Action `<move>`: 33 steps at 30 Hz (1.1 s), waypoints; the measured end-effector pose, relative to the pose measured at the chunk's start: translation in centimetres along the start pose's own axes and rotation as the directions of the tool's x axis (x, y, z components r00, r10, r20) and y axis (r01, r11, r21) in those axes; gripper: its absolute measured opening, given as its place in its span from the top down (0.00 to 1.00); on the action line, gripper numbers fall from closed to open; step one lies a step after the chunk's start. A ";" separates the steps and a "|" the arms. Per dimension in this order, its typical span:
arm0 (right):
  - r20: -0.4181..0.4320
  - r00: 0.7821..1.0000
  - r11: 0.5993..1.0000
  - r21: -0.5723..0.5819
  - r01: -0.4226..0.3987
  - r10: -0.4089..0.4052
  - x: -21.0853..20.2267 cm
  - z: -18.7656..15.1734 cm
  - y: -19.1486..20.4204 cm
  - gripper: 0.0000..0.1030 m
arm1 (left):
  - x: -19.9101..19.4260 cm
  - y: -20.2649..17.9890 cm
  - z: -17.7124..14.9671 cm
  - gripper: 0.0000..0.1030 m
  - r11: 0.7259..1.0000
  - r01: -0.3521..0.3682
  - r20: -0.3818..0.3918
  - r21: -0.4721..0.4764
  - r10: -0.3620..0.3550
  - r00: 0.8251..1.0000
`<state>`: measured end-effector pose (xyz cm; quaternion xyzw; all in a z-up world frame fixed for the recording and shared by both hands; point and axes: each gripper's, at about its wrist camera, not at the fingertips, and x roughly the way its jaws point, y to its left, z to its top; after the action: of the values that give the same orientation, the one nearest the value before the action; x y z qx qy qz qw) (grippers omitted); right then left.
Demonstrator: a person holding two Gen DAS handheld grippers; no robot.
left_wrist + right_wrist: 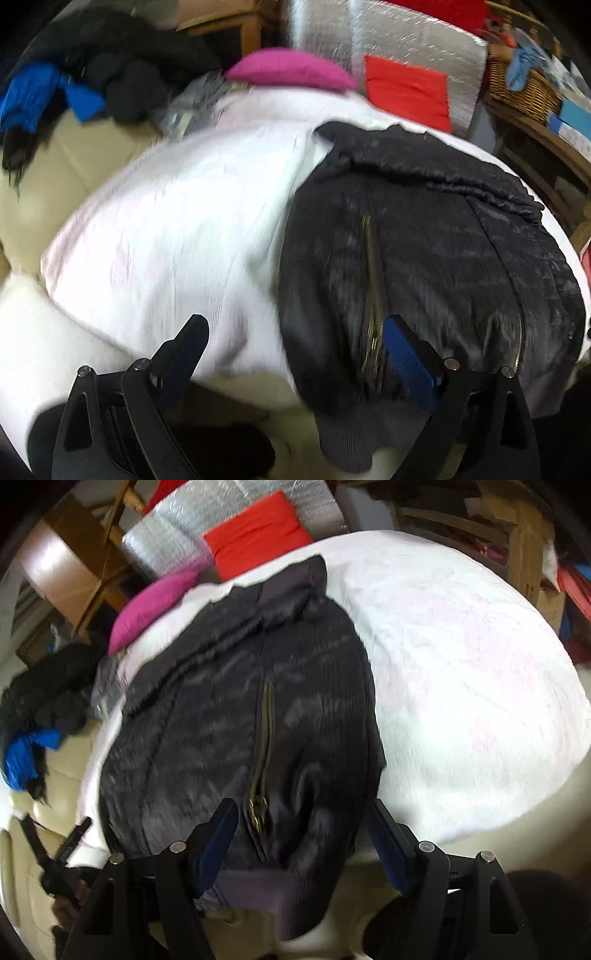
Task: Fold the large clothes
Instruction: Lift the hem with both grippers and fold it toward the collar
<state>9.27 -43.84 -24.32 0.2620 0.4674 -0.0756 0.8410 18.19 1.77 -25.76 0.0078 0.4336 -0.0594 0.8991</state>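
A black quilted jacket (436, 258) with a brass zipper lies folded on a white sheet (177, 229). My left gripper (295, 328) is open and empty, hovering over the jacket's left edge near the hem. In the right wrist view the same jacket (221, 720) lies on the white sheet (461, 664). My right gripper (303, 812) is open and empty above the jacket's near hem, its fingers either side of the zipper end. The left gripper (62, 849) shows at the lower left of that view.
A heap of black and blue clothes (92, 81) lies on a beige sofa (74, 166) at the left. A pink cushion (291, 70), a red cushion (406, 92), a silver foil panel (388, 40) and a wicker basket (524, 85) stand behind.
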 end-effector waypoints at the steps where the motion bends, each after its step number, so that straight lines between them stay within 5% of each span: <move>1: -0.009 1.000 1.000 -0.005 0.008 -0.008 0.2 -0.3 0.0 0.27 | 0.2 0.4 -0.5 0.07 1.000 0.017 -0.040 -0.023 -0.018 0.999; 9: -0.111 0.994 0.998 0.050 0.024 -0.018 2.4 -2.4 -2.2 0.27 | 2.0 2.3 -2.7 0.07 0.981 0.062 -0.186 -0.184 -0.097 0.978; 18: -0.166 0.986 0.999 0.044 0.007 0.000 4.5 -3.3 -2.2 0.27 | 2.3 -1.1 -3.3 0.07 0.990 0.110 -0.166 -0.091 -0.124 0.978; 24: -0.196 0.980 1.000 0.021 -0.006 0.010 6.0 -4.4 -1.4 0.26 | 4.3 -2.5 -4.4 0.09 0.983 0.165 -0.241 -0.083 -0.180 0.954; 27: -0.172 0.985 1.000 -0.026 0.007 -0.011 6.1 -4.8 -0.3 0.27 | 4.6 -3.4 -4.7 0.33 0.979 0.195 -0.252 -0.056 -0.203 0.946; 30: -0.139 0.990 0.998 -0.067 0.017 -0.026 5.4 -5.1 0.5 0.43 | 4.3 -3.6 -4.6 0.59 0.983 0.179 -0.227 -0.034 -0.182 0.957; 32: -0.116 0.993 0.996 -0.084 0.004 -0.014 4.3 -5.2 1.0 0.61 | 4.2 -3.1 -4.6 0.59 0.978 0.199 -0.227 -0.061 -0.208 0.951; 33: -0.103 0.995 0.996 -0.092 -0.001 -0.009 3.8 -5.2 1.2 0.61 | 4.3 -2.9 -4.5 0.59 0.975 0.208 -0.230 -0.079 -0.221 0.948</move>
<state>7.95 -39.70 -29.25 0.2258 0.5139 -0.0420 0.8265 16.99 -1.25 -31.85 -0.0563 0.5376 -0.1439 0.8289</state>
